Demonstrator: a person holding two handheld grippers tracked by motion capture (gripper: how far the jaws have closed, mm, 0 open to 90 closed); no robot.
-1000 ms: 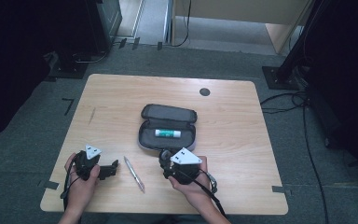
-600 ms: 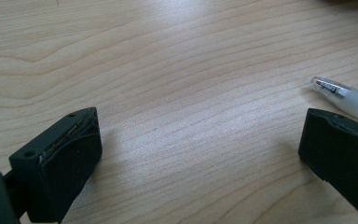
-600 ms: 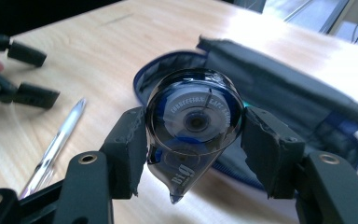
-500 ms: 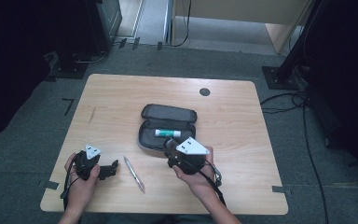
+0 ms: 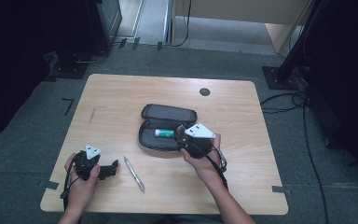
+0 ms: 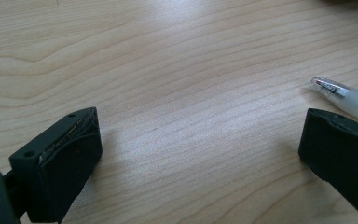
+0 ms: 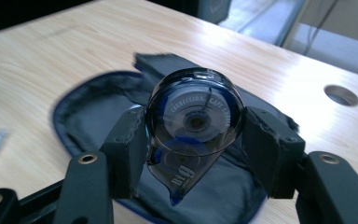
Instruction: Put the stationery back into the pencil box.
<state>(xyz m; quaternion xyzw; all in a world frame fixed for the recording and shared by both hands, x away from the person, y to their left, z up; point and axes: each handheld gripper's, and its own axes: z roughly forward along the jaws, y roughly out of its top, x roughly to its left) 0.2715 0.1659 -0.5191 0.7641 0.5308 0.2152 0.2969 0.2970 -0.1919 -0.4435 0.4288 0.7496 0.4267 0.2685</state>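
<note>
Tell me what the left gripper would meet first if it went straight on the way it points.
Probably the pen: the left gripper rests low on the table, jaws open, pointing across at it. In its own view the pen sits off by one jaw, so it might graze past.

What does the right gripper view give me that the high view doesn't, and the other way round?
Right gripper view: the correction tape is clamped between the right gripper pads, label readable, above the open case.
High view: the left gripper open on the table, the whole pen beside it, and a green-and-white tube inside the case.
Both: the open case, the wooden table and its round hole.
</note>
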